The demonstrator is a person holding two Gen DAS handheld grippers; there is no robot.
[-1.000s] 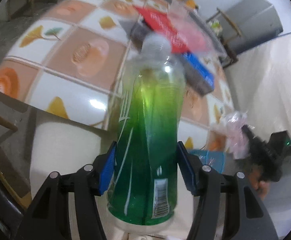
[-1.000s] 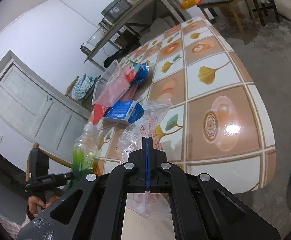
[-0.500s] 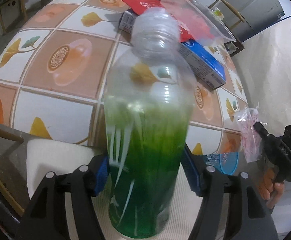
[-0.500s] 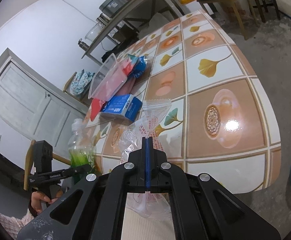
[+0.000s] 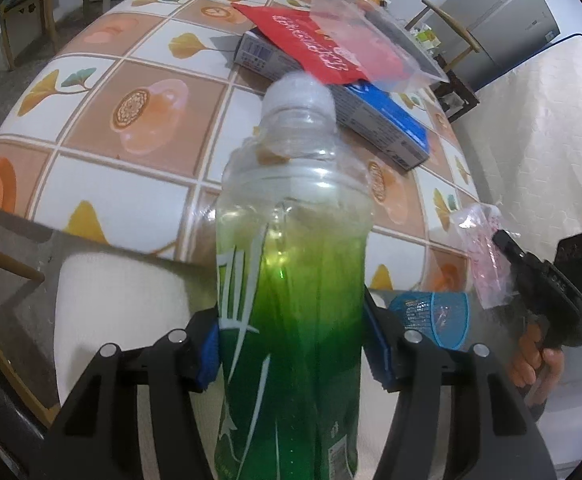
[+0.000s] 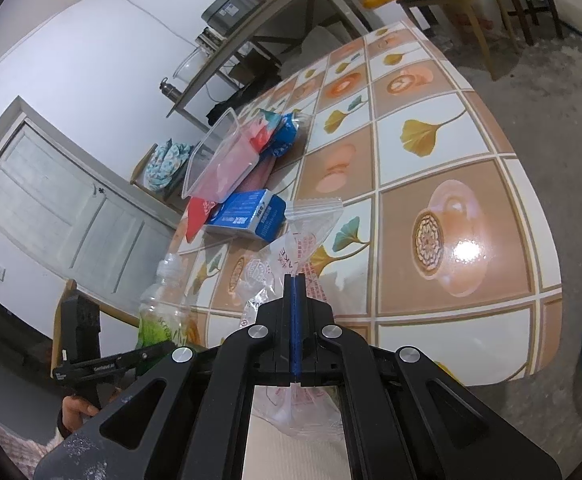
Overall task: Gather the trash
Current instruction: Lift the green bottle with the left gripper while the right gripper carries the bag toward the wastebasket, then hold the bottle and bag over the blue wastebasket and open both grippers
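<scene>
step: carry trash off bench | left gripper (image 5: 291, 344) jaws pinching green bottle (image 5: 291, 280), just re-closed | right gripper (image 6: 295, 328) jaws pressed on clear bag (image 6: 291, 256) | tip: keep bottle upright, squeeze firm

bottle (image 5: 291, 300) bottom runs off the lower edge, cap blurred; it hides part of the tabletop (image 5: 139, 92). red packet (image 5: 319, 48) partly hidden under clear tub (image 5: 375, 40).

bottle (image 5: 291, 280): green, clear top | table (image 6: 451, 184): orange-white tiles (ginkgo leaves) | box (image 6: 247, 214): blue
</scene>
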